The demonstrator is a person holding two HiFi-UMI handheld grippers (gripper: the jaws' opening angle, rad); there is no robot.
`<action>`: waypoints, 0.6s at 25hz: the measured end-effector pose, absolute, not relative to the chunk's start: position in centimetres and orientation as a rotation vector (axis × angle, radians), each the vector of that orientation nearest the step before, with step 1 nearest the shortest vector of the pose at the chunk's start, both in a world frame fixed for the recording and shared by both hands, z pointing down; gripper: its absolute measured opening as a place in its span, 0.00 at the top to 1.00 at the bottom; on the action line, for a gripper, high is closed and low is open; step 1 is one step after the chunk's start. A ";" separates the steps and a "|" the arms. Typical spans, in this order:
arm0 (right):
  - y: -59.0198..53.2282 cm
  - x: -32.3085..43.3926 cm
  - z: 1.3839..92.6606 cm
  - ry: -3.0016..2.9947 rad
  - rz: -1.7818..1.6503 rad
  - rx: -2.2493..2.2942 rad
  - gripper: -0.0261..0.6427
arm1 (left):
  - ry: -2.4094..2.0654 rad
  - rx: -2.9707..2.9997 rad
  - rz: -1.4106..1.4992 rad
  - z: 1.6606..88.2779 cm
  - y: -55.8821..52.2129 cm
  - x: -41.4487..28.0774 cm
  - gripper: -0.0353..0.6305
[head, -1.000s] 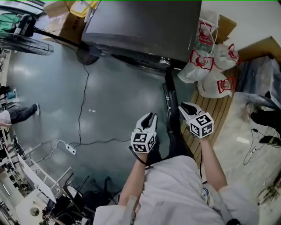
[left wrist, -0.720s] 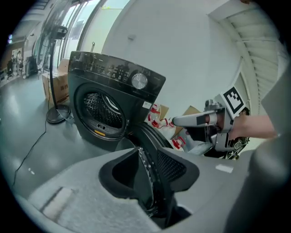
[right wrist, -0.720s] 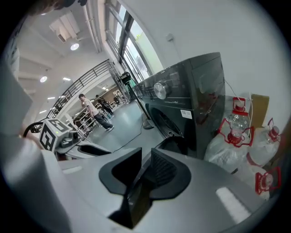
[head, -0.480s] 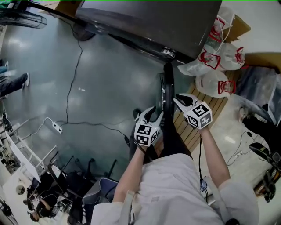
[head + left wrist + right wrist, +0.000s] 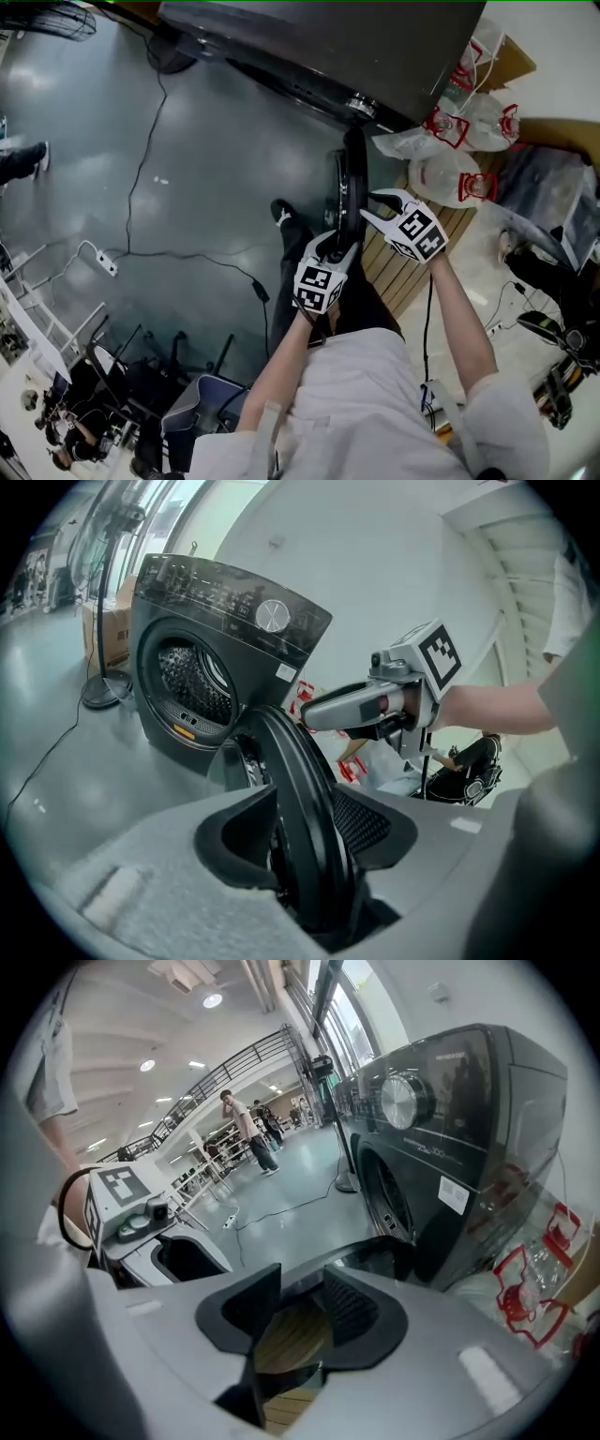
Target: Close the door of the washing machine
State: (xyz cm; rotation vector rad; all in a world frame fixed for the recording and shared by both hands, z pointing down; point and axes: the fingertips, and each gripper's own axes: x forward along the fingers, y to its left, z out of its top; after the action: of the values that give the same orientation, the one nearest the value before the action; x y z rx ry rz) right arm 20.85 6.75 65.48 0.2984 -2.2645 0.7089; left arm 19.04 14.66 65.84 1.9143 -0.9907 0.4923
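The dark front-loading washing machine [image 5: 328, 47] stands at the top of the head view, its drum mouth [image 5: 192, 682] uncovered. Its round door [image 5: 352, 183] swings out towards me, seen edge-on. My left gripper [image 5: 336, 246] straddles the door's near rim [image 5: 300, 789]. Its jaws are opening, with the rim between them and a gap beside the left pad. My right gripper [image 5: 380, 208] hovers just right of the door. Its jaws are opening too, with nothing gripped; wooden slats show through the gap [image 5: 300, 1307]. The door's dark edge [image 5: 375, 1258] lies just beyond its fingers.
White bags with red print [image 5: 450, 159] and a wooden pallet [image 5: 412, 267] lie right of the machine. A power cable [image 5: 141, 187] and strip [image 5: 98, 265] cross the grey floor at left. A standing fan [image 5: 103, 592] is beside the machine. A shoe [image 5: 281, 214] is near the door.
Both grippers have come down to the door. The left one has shifted right until its jaws straddle the door's rim. Both pairs of jaws have spread wider.
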 end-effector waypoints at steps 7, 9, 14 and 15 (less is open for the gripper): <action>7.1 20.7 65.9 -2.256 0.829 0.398 0.74 | -0.948 1.919 0.488 66.3 15.3 19.7 0.66; 6.8 20.6 66.0 -2.254 0.838 0.417 0.74 | -0.945 1.926 0.493 66.3 15.1 19.4 0.65; 6.9 19.9 66.1 -2.250 0.858 0.446 0.75 | -0.966 1.913 0.492 66.5 15.4 18.2 0.65; 6.9 19.7 66.0 -2.250 0.861 0.452 0.75 | -0.969 1.913 0.496 66.5 15.4 17.8 0.65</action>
State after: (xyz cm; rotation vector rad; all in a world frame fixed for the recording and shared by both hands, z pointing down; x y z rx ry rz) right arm 19.67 6.87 66.05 0.4520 -2.2503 0.8612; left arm 17.77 15.37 66.46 1.9125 -0.9692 0.4956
